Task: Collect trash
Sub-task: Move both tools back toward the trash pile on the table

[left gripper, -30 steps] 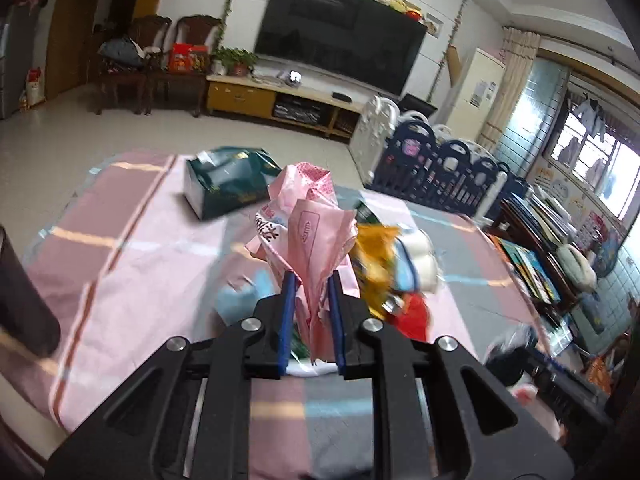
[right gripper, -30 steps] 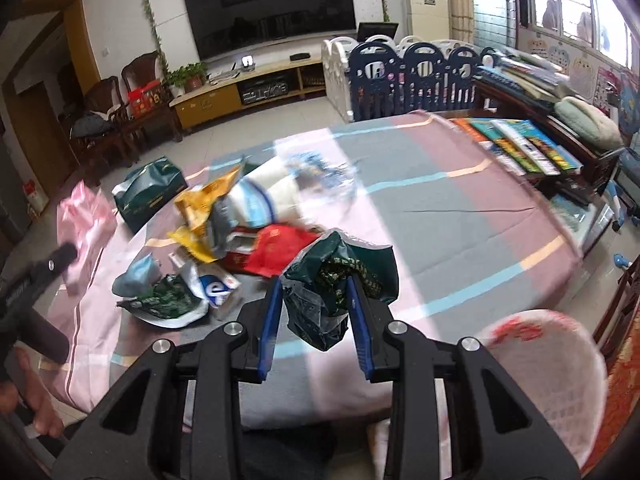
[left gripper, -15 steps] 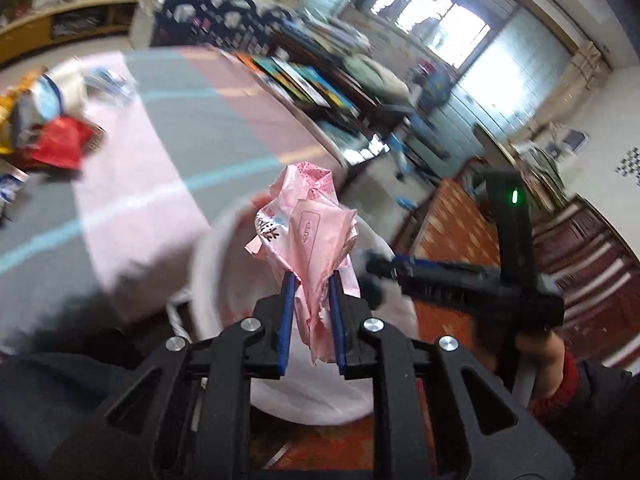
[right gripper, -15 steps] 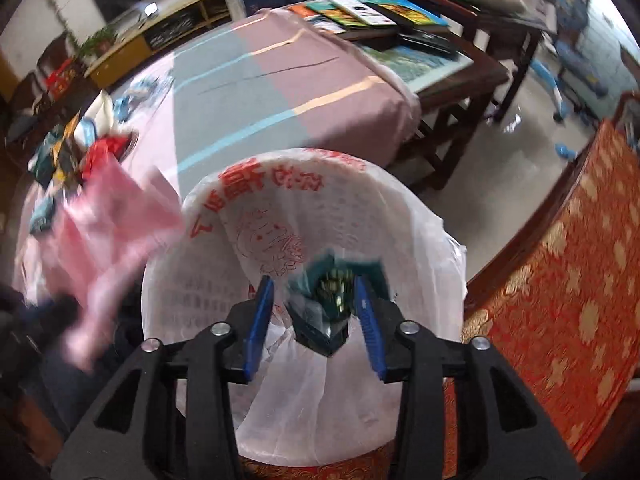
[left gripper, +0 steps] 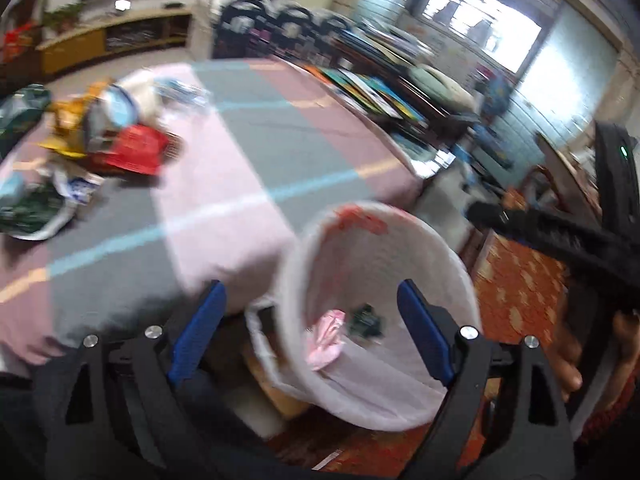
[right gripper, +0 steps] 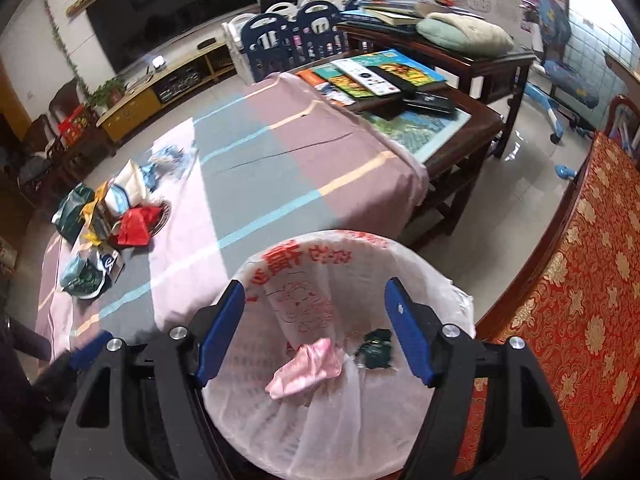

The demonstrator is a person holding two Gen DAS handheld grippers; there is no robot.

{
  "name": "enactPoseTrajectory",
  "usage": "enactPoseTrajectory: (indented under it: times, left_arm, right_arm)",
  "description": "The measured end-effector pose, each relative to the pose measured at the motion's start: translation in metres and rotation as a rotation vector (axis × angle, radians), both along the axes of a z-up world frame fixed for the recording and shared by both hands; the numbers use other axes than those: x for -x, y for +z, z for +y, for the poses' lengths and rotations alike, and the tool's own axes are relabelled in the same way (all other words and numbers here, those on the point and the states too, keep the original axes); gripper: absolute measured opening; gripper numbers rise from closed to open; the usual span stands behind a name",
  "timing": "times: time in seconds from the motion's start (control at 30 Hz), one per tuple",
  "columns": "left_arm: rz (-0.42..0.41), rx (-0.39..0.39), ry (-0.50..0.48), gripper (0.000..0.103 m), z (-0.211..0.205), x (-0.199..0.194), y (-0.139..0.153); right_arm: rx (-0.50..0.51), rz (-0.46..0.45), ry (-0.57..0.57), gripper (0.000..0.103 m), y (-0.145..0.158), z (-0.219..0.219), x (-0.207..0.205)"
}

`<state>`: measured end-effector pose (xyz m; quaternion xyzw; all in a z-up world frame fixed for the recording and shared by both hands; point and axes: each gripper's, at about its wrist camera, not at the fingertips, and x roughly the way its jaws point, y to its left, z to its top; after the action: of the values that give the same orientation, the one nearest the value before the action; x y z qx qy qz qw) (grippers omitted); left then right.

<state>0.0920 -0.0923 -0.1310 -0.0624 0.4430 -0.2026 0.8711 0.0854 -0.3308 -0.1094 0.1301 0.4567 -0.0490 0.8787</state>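
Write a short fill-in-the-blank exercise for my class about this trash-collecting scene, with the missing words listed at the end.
1. The pink wrapper lies inside the white ____.
2. Beside it lies a crumpled dark ____ wrapper.
3. Both the left gripper and the right gripper have their jaws ____.
4. The remaining trash pile sits on the striped ____.

Missing words: bin bag; green; open; tablecloth

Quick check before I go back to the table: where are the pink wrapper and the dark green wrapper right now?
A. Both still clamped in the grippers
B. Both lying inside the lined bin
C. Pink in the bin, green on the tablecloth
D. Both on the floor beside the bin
B: the pink wrapper and dark green wrapper lie side by side inside the white-lined bin, and the left gripper and right gripper are both open with nothing between the fingers.
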Motion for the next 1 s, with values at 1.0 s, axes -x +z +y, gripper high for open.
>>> enactPoseTrajectory:
  times: [1.0]
  left_arm:
    - [-0.047,-0.114,0.532,0.094,0.173,-0.003,0.027]
  right_arm:
    - [0.066,-0.026,0.218,0.071,0.021,0.148,-0.016]
